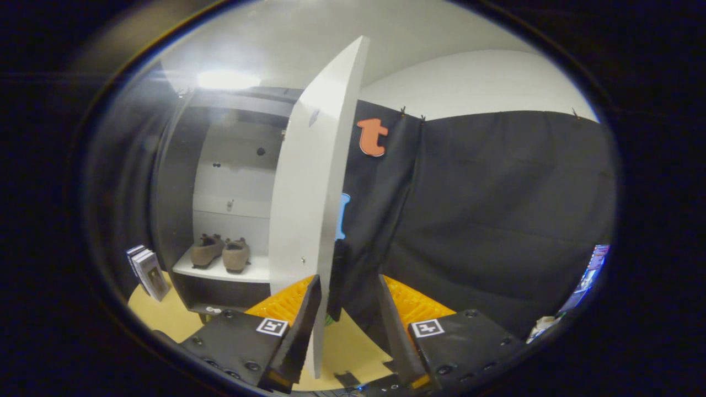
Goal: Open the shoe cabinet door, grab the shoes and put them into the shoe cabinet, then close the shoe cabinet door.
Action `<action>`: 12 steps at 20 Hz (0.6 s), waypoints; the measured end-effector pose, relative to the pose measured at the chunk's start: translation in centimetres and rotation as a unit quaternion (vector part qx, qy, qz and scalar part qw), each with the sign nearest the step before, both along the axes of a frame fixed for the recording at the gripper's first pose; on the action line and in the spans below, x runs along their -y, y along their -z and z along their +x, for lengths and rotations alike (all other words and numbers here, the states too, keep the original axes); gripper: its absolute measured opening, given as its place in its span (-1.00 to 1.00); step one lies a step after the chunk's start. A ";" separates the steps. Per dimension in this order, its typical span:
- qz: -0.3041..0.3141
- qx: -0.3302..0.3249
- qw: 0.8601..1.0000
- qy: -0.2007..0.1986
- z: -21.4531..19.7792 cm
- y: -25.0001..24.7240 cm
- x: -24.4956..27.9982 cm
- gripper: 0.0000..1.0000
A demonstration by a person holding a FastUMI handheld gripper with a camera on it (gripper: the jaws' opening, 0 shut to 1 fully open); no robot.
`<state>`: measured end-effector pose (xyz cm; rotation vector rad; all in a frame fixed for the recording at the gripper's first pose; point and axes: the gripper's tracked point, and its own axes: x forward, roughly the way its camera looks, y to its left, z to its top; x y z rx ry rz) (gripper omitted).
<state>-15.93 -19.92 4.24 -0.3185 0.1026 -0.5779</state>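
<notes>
Cabinet: tall white shoe cabinet [231, 165] with dark frame, standing open.
Door: flat white cabinet door [309, 182], swung out edge-on, lower edge between the fingers, nearer the left one.
Shoes: pair of brown suede shoes [220, 252], side by side on the white shelf [220, 271] inside.
Gripper: two-finger gripper [346, 325], fingers spread, pinching nothing.

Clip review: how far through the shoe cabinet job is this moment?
Done: the door stands open and both shoes sit side by side on a shelf inside the cabinet. In hand: the tongs are open, with the door's free edge between the fingers, neither clearly pressing it. Left: swinging the door shut.
</notes>
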 end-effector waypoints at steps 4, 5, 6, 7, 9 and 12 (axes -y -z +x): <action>0.009 -0.006 1.000 -0.002 0.6 0.8 0.7 0.32; 0.007 -0.006 1.000 -0.004 0.7 0.8 0.7 0.32; 0.006 -0.007 1.000 -0.008 0.7 0.8 0.5 0.32; 0.009 -0.009 1.000 -0.014 1.0 0.8 0.3 0.32; 0.012 -0.011 1.000 -0.025 1.1 0.8 0.3 0.32; 0.013 -0.017 0.999 -0.040 1.2 0.8 -0.2 0.32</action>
